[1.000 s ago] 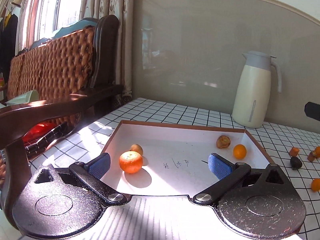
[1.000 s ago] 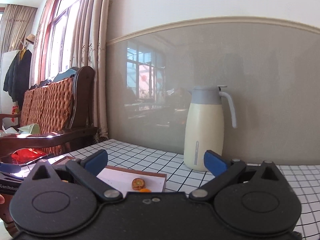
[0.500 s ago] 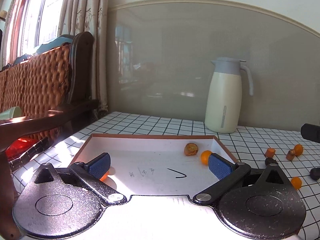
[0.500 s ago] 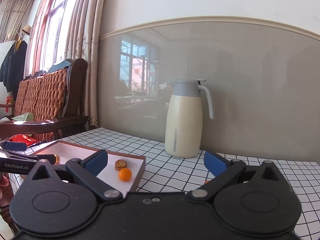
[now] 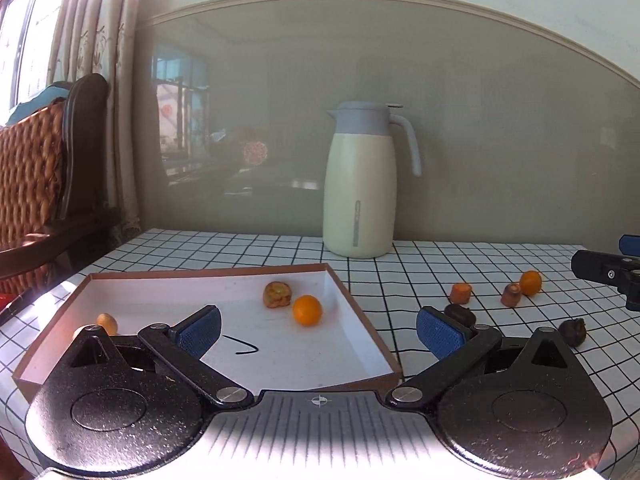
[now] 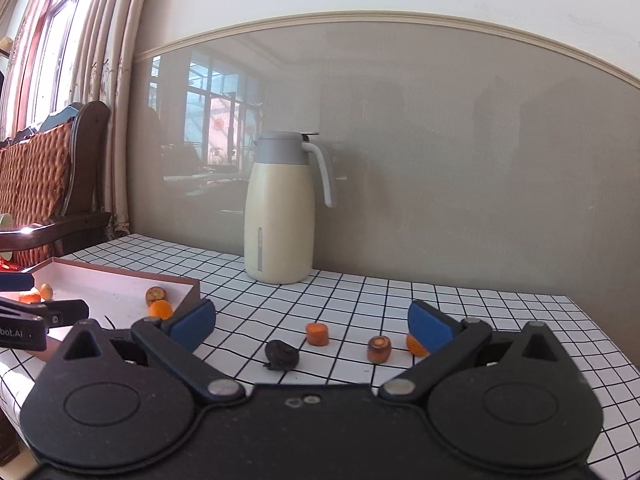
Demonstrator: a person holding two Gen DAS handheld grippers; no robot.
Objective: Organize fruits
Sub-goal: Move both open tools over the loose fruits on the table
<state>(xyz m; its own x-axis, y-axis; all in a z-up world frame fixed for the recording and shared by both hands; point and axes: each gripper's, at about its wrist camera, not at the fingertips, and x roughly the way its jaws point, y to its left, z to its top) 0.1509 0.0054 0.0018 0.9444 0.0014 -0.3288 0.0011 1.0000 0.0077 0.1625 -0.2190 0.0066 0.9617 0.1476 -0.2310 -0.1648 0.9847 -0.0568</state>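
Observation:
A shallow white tray with a brown rim (image 5: pixel 352 304) (image 6: pixel 188 282) lies on the checked tablecloth. In it are a small orange fruit (image 5: pixel 307 310) (image 6: pixel 160 309), a brown fruit (image 5: pixel 277 294) (image 6: pixel 156 293) and another small fruit (image 5: pixel 107 322) at the left. My left gripper (image 5: pixel 318 332) hovers open over the tray's right front corner, holding nothing. Loose on the cloth to the right lie an orange chunk (image 5: pixel 461 293) (image 6: pixel 317 333), a brown-topped chunk (image 5: pixel 511 294) (image 6: pixel 378 349), a small orange fruit (image 5: pixel 530 282) (image 6: pixel 414 345) and dark fruits (image 5: pixel 459 313) (image 6: pixel 282 355). My right gripper (image 6: pixel 312 326) is open above them.
A cream thermos jug (image 5: pixel 360 184) (image 6: pixel 282 208) stands at the back by the grey wall. A wooden chair with a woven back (image 5: pixel 36 184) and curtains are on the left. Another dark fruit (image 5: pixel 573 331) lies near the right gripper's tip (image 5: pixel 608 270).
Both grippers have swung to the right: the tray slid left in both views and the loose fruit on the cloth came into view. Both stayed open.

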